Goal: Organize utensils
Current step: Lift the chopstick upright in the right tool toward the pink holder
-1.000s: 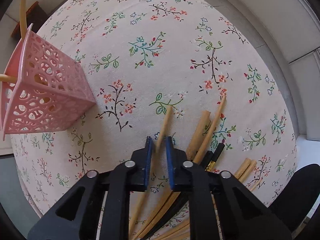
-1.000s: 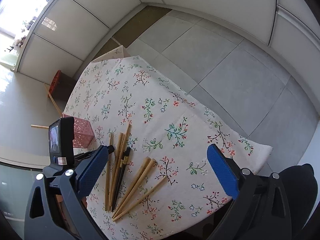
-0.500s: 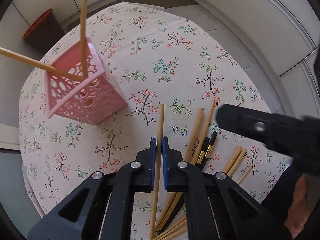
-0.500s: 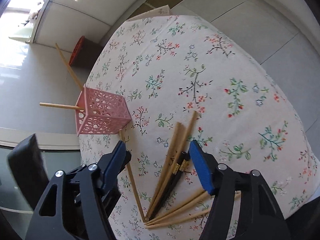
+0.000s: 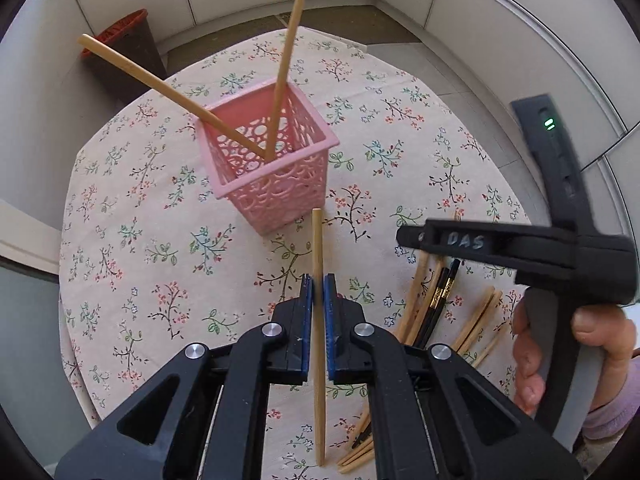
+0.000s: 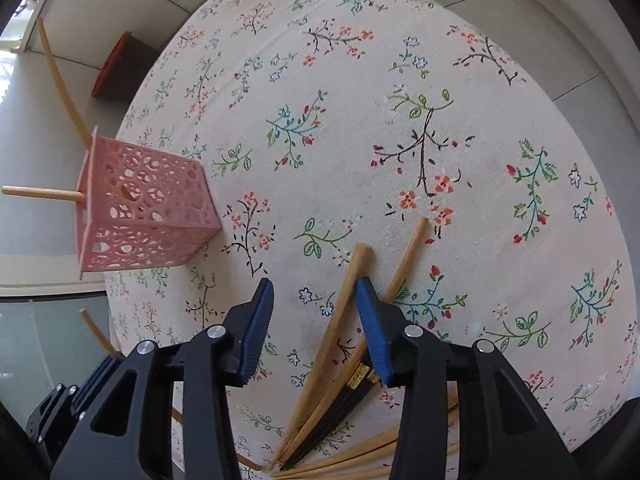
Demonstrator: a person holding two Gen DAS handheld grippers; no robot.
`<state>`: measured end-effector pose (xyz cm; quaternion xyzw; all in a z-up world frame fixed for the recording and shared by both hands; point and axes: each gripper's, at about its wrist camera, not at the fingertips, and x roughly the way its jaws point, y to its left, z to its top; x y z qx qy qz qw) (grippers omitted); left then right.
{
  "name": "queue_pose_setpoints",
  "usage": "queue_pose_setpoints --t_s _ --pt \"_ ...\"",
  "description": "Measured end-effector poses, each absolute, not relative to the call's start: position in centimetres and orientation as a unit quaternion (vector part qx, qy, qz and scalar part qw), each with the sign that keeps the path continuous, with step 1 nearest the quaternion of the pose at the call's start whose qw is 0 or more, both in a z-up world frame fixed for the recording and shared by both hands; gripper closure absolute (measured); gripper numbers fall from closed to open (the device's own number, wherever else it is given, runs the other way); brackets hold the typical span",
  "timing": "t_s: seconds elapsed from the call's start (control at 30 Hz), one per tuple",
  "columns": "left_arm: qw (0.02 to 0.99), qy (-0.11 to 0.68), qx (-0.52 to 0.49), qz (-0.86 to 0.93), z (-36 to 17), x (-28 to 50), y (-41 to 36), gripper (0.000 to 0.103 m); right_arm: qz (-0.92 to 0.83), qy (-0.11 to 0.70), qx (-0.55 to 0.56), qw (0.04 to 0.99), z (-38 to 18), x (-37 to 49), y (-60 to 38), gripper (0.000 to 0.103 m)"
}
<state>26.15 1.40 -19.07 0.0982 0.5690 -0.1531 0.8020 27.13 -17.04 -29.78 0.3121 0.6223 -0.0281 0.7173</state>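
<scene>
Left gripper [image 5: 319, 292] fingers clamp one chopstick [image 5: 318, 320] below the pink basket [image 5: 272, 168] at upper centre; right gripper [image 6: 316, 320] fingers are closing over the table pile [image 6: 340, 344], nothing pinched yet; best isolate one stick.

The left gripper [image 5: 319, 286] points steeply down, its blue pads pressed together on a wooden chopstick [image 5: 318, 320] that runs between them and sticks out past the tips. To its right, a bare hand [image 5: 576, 360] with a pale purple sleeve at the wrist wraps around the grey handle of the right gripper [image 6: 314, 308]. The right gripper also tilts steeply down, its jaws closing from a half-wide gap, with a wooden chopstick [image 6: 340, 312] lying between the pads, which do not press on it.
</scene>
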Motion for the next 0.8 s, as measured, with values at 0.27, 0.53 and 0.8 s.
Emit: queue_pose_setpoints --t_s 0.27,0.53,0.8 --pt "0.824 0.543 0.085 -0.14 -16.5 25.6 2.8 0.098 -0.059 0.623 0.274 0.731 -30.2 28.3 -15.4 0.093" --pt "0.84 0.519 0.081 -0.134 -14.4 24.3 3.9 0.098 -0.023 0.552 0.247 0.796 -25.6 25.6 -14.0 0.093" --pt "0.868 0.475 0.061 -0.133 -10.4 22.0 5.9 0.098 0.039 0.449 0.173 0.876 -16.7 18.9 -12.7 0.093"
